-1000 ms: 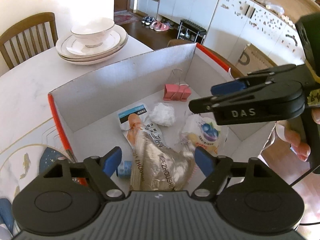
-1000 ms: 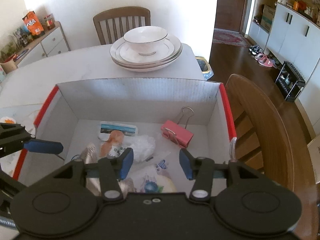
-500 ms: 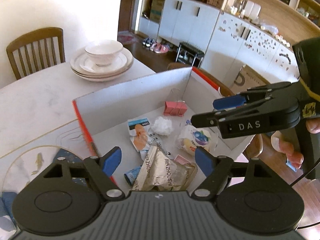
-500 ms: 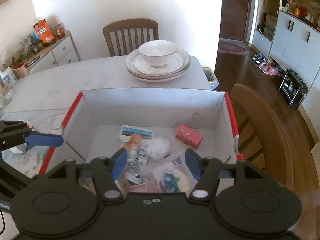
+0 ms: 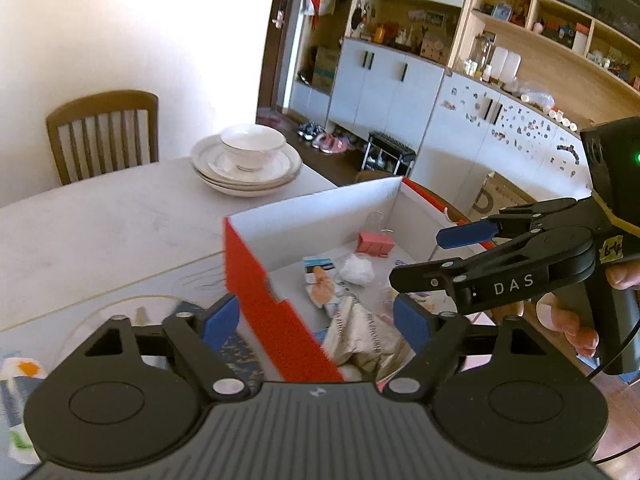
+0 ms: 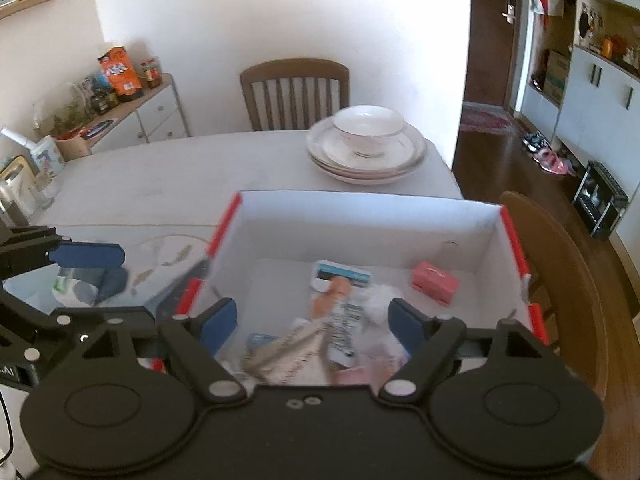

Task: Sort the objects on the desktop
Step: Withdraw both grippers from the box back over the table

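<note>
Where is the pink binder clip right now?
The pink binder clip lies inside the white cardboard box, in its far right corner, just right of the crumpled white tissue.

Home dining room: table [image 6: 168, 176], wooden chair [image 6: 294, 92], stacked plates [image 6: 364, 156], shelving wall [image 5: 520, 40], shoes by door [image 5: 328, 142].

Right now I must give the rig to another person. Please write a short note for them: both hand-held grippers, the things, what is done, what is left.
Left hand-held gripper: open, empty, over the left red wall of the box.
Right hand-held gripper: open, empty, above the box interior.
In the box: pink binder clip, white wad, silver foil pouch, printed packets.
Outside, on the table left of the box: a few small items, blurred.
Done: several things lie in the box.
Left: likely those items outside.
</note>
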